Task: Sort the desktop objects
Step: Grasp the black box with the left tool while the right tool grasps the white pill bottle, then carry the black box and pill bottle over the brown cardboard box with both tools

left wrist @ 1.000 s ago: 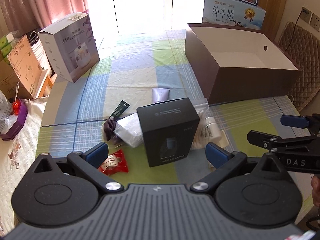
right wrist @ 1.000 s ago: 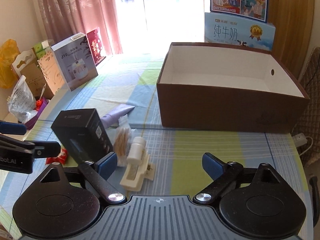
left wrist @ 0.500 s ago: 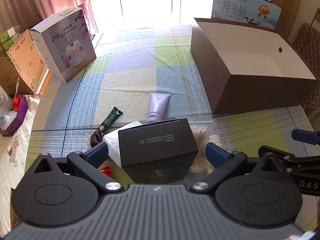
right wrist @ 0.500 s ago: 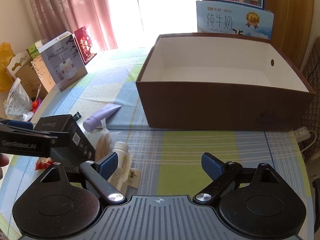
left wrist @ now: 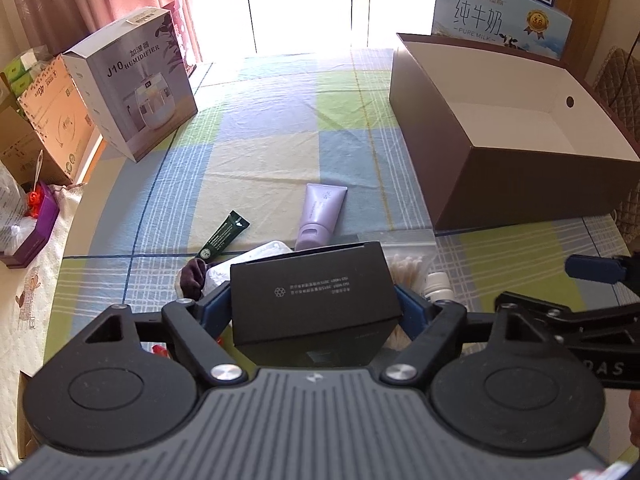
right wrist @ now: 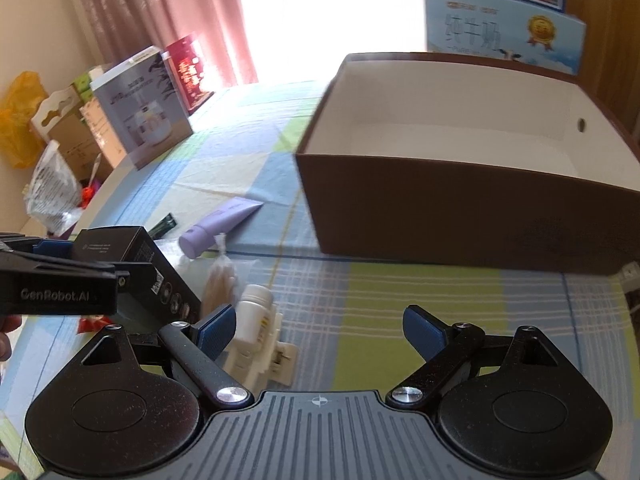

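Note:
A black box [left wrist: 314,300] stands upright on the checked tablecloth, and my left gripper [left wrist: 312,312] is shut on its two sides. The right wrist view shows the same black box [right wrist: 132,248] at the left, gripped by the left gripper [right wrist: 86,260]. My right gripper [right wrist: 320,328] is open over the cloth with nothing between its fingers. A white bottle [right wrist: 256,312] lies just beside its left finger. A purple tube [left wrist: 320,216], a green sachet [left wrist: 224,236] and a bag of cotton swabs [left wrist: 408,268] lie around the black box. The open brown box [left wrist: 500,140] is at the far right.
A humidifier carton [left wrist: 132,80] stands at the table's far left. Cardboard boxes [left wrist: 44,128] and bags sit beyond the left edge. A milk carton [left wrist: 500,24] rises behind the brown box. A white packet [left wrist: 240,268] and a dark cloth item [left wrist: 194,280] lie left of the black box.
My left gripper has moved forward around the black box and shut on it. The right gripper has drifted left and closer to the white bottle, still open.

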{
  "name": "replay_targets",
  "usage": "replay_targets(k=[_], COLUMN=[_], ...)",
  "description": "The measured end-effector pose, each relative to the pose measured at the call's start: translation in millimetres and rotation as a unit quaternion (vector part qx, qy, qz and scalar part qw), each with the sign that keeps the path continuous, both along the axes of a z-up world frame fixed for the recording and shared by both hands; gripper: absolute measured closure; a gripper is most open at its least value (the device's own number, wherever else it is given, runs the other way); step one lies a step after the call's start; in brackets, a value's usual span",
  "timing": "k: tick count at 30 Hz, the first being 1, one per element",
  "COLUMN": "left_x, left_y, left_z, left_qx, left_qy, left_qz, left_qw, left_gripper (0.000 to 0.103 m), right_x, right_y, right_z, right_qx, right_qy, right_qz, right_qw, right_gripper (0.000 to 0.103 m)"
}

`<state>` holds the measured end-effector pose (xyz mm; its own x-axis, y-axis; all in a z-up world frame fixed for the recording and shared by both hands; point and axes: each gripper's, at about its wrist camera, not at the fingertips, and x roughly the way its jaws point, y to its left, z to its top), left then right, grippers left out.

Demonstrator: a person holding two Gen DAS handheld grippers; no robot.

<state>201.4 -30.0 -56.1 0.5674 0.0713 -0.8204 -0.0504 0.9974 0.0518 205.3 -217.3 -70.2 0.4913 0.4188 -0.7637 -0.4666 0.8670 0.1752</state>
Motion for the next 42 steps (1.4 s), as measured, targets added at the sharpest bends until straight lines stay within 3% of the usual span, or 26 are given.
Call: replay_targets(k=[3,5,8,22,25,42], left_x=[-9,-13,-20,-32,-34,-32], left_y=[6,12,22,36,34,-8], left_z=[5,8,13,20,20,54], left_qx=[0.001,0.001,-0.001,0.004,0.005,0.017], left_qy=[-0.003,-0.003,-0.003,-0.006,-0.004,-0.037], left_qz=[0.006,0.014,0.029,0.057,0.057,0.001], left_qw=[1.0,0.9999,0.9996,0.9983,0.9984,0.9991], left_gripper=[0.023,0.023,0.023,0.023,0.023,0.023], right_x=[1,2,4,20,20,14], right_y=[9,16,24,50,48,3], right_z=[-4,-8,-13,-42,-41,9], right_qx=[0.002,0.001,-0.001,-0.017,-0.001,0.061], right_qy=[0.004,0.01,0.015,0.045,0.049,0.009], right_qz=[0.023,0.04,0.06,0.111,0.117,0.086], right_qw=[1.0,0.999,0.998,0.993,0.992,0.994], right_gripper=[0.02,0.031,0.039,0.066,0.077,0.078])
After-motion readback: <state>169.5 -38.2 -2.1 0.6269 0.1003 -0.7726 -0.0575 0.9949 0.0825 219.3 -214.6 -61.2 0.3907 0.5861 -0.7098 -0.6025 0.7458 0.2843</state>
